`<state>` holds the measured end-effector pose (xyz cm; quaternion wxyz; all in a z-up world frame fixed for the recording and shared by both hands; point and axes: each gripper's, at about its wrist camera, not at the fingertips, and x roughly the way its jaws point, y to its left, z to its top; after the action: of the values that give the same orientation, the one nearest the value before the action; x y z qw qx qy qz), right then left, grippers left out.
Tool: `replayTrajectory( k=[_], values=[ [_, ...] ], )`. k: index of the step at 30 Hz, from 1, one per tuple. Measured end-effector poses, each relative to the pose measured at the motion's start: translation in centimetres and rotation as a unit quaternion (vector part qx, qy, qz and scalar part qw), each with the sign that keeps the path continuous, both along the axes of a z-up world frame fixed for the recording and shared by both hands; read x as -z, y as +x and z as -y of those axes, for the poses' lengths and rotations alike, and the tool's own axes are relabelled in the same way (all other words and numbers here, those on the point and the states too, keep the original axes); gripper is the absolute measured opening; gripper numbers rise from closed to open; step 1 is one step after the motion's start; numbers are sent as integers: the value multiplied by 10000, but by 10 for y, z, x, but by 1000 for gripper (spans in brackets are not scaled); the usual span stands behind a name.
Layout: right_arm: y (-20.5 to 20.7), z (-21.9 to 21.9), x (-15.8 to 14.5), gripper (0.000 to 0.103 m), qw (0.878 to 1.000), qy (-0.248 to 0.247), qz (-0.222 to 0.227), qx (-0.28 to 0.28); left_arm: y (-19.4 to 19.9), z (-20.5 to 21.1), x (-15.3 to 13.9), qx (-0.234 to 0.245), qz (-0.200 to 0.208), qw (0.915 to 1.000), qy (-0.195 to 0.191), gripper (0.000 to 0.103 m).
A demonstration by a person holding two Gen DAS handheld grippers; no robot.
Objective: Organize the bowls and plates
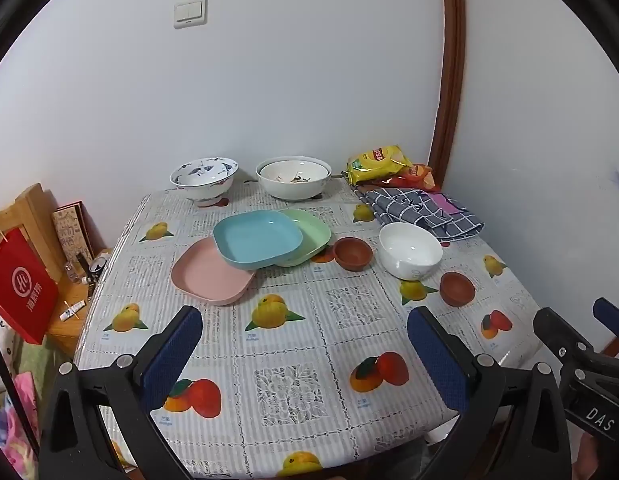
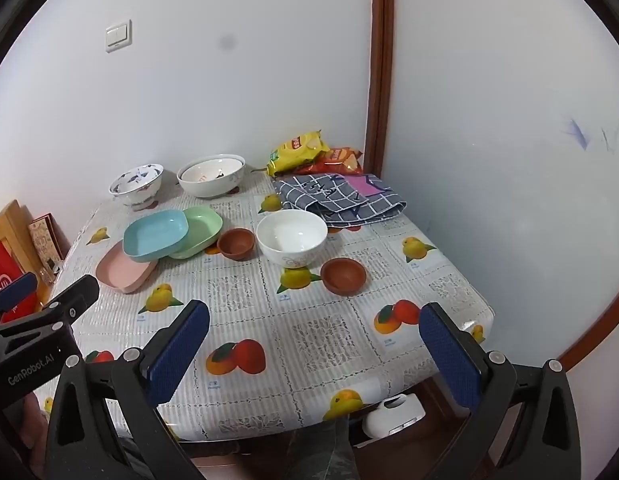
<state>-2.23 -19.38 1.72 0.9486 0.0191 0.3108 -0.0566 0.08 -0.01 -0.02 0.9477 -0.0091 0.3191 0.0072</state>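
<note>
A blue plate point(image 1: 257, 241) lies tilted across a pink plate point(image 1: 207, 278) and a green plate point(image 1: 311, 236) mid-table. To their right stand a small brown bowl point(image 1: 352, 253), a white bowl point(image 1: 409, 250) and a second brown bowl point(image 1: 456, 288). At the back stand a blue-patterned bowl point(image 1: 203, 178) and a large white bowl point(image 1: 293, 176). My left gripper point(image 1: 305, 356) is open and empty over the table's front. My right gripper point(image 2: 315, 354) is open and empty, also near the front edge; the white bowl point(image 2: 291, 238) and near brown bowl point(image 2: 343, 275) lie ahead of it.
Snack bags point(image 1: 383, 166) and a folded checked cloth point(image 1: 421, 210) lie at the back right corner. A red paper bag point(image 1: 19, 288) and a wooden shelf point(image 1: 69, 312) stand left of the table. A wall runs close along the table's right side.
</note>
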Motion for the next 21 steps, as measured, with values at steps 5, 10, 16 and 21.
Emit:
replayTrajectory(
  k=[5,10,16,21],
  values=[
    [2,2,-2,103,9998,-48,-174,36,1,7,0,84,-57,9999,83,103],
    [4,8,-7,103,9999,7,-153,45,-6,11,-3,130,10,9999,-7,103],
    [-3,13,-8,103,9999,76,-53,121,-9,13,-6,170,31,9998,-25,103],
    [-3,13,-6,103,9999,81,-61,118,-11,15,-8,179,55,9998,-21,103]
  ],
)
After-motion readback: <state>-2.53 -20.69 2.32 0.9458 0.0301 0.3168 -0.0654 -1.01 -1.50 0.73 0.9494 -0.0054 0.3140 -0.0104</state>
